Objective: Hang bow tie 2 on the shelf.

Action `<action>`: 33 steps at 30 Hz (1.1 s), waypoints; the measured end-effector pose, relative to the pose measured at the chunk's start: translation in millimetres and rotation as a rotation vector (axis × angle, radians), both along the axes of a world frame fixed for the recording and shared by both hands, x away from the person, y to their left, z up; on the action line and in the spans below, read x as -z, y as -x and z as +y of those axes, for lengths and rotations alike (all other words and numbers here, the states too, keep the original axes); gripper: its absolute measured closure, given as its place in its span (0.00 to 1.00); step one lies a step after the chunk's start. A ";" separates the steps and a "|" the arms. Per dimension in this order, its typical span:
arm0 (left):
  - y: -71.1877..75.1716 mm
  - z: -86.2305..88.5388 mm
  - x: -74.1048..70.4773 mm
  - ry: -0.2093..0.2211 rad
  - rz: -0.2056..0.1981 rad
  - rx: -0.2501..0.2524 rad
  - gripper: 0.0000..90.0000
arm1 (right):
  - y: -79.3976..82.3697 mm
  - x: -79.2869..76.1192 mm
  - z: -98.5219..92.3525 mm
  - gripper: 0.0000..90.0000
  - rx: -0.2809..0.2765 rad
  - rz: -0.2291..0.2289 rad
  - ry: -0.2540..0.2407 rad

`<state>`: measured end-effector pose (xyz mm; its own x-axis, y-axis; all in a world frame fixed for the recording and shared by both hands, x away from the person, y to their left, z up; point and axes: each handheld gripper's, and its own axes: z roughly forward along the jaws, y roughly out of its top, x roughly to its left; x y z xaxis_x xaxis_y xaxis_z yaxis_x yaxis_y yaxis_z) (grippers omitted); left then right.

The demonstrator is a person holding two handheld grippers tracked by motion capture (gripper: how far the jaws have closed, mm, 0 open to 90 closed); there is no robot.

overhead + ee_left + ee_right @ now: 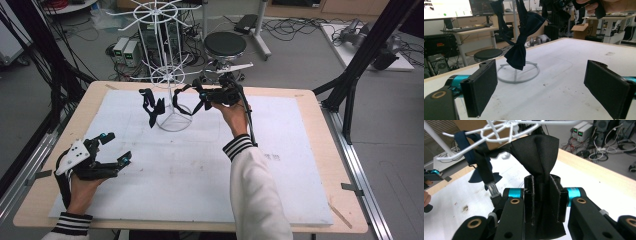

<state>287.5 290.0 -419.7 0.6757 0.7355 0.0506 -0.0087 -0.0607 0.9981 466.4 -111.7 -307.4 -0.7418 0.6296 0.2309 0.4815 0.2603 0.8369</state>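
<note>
A white wire rack (170,75) stands on its ring base (534,73) at the back of the table. From one of its arms hangs a navy bow tie (152,107) (517,53) (484,170). Just right of the rack, my right gripper (202,95) (543,195) is shut on a black bow tie (536,152), pinched at its middle, with its strap (182,97) reaching to the rack's wires (499,132). My left gripper (116,148) (539,85) rests open near the table's left edge, nothing between its pads, and points toward the rack.
A white mat (200,165) covers most of the wooden table. Behind the table stand a round black stool (225,45) and floor equipment with cables (127,50). A black frame post (360,60) rises at the right rear corner.
</note>
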 end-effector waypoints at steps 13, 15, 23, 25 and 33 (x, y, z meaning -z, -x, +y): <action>0.6 0.0 -0.4 -0.004 0.000 0.002 0.13 | -6.0 9.2 -2.8 0.84 0.002 0.050 0.041; 0.6 0.0 -0.5 -0.004 0.000 0.002 0.13 | -6.8 10.6 -3.3 0.84 -0.007 0.053 0.052; 0.6 0.1 -0.4 -0.002 0.001 0.002 0.13 | -9.1 16.8 -2.4 0.84 -0.008 0.070 0.117; 0.5 -0.1 -0.3 0.000 0.001 0.001 0.13 | -8.9 16.2 -1.6 0.82 -0.016 0.059 0.112; 1.0 -0.4 -0.3 -0.002 0.002 0.005 0.13 | -6.4 11.5 -3.9 0.45 -0.018 0.014 0.071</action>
<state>286.5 289.6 -419.4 0.6797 0.7317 0.0512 -0.0073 -0.0631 0.9980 472.8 -115.7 -318.9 -0.7502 0.6313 0.1966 0.4876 0.3273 0.8094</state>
